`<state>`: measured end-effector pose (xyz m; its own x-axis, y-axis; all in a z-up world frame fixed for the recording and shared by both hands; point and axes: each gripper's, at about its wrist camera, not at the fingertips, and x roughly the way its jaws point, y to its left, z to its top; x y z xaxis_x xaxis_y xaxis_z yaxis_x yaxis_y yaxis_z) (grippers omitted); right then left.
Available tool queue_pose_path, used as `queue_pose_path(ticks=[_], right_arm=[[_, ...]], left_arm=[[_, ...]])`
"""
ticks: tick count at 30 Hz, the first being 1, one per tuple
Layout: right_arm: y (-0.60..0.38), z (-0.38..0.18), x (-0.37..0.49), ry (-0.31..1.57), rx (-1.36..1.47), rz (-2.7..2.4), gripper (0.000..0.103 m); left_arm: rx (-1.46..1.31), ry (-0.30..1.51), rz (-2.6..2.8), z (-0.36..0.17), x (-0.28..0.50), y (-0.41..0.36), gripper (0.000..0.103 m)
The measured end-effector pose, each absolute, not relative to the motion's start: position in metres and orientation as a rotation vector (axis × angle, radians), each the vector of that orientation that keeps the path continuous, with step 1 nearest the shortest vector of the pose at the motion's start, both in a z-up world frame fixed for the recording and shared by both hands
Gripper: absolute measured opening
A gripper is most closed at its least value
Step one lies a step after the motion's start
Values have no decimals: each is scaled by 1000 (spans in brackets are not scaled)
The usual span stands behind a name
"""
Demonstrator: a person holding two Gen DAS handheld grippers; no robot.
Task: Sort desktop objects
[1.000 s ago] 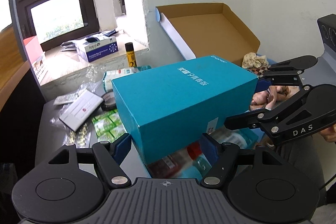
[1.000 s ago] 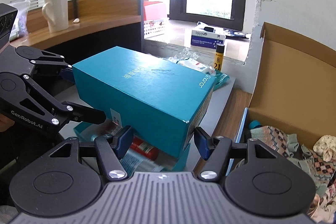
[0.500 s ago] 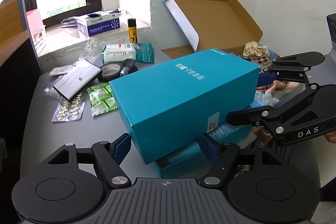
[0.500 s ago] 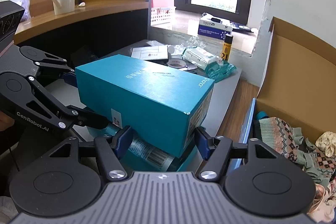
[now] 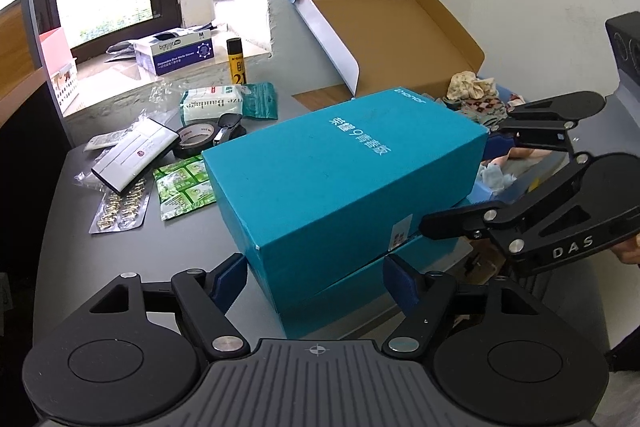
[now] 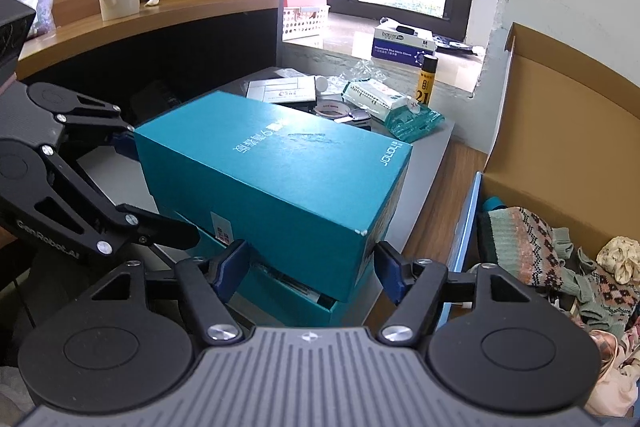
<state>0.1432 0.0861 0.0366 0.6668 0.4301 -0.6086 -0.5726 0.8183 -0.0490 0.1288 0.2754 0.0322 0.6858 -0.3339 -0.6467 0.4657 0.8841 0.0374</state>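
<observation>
A teal phone-box lid [image 5: 344,163] [image 6: 272,163] sits slightly askew over its matching teal base [image 5: 420,251] [image 6: 280,291] on the grey desk [image 5: 64,267]. My left gripper [image 5: 316,275] is shut on the lid's near end, its blue pads against the two sides. My right gripper [image 6: 312,263] grips the opposite end the same way. Each gripper shows in the other's view: the right gripper [image 5: 460,183] at the lid's far end, the left gripper [image 6: 160,187] likewise. The base's contents are hidden under the lid.
Behind the box lie a white slim case [image 5: 136,155], a pill blister [image 5: 120,207], green sachets [image 5: 184,187], a black tape roll [image 5: 196,139] and a bandage pack [image 5: 212,101]. An open cardboard box [image 5: 392,39] with clothes [image 6: 540,247] stands to the right.
Both grippers have lowered the teal lid from the air down onto its base. The items seen inside the base earlier are now covered.
</observation>
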Motion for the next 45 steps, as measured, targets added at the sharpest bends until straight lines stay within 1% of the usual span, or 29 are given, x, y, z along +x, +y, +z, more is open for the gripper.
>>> queue_pose_path(ticks=[5, 18, 24, 30, 32, 33, 35, 40, 45], right_arm=[[82, 35, 141, 630, -220, 578, 75], [81, 30, 138, 642, -194, 583, 76], [76, 37, 134, 624, -185, 582, 76], [66, 54, 131, 593, -141, 582, 76], [63, 59, 132, 588, -128, 589, 74], [62, 60, 132, 588, -123, 593, 74], [61, 62, 133, 589, -113, 602, 68], [62, 60, 138, 603, -106, 611, 66], [63, 58, 139, 605, -111, 611, 66]], left_arm=[[226, 676, -445, 31, 128, 271, 80], [191, 709, -465, 24, 134, 277, 80], [162, 680, -460, 36, 126, 282, 80], [146, 598, -424, 62, 116, 288, 79], [142, 578, -420, 69, 116, 289, 78], [141, 570, -426, 73, 117, 288, 76], [149, 563, -444, 76, 119, 286, 75], [159, 591, -475, 72, 129, 278, 56], [158, 605, -485, 64, 132, 277, 56]])
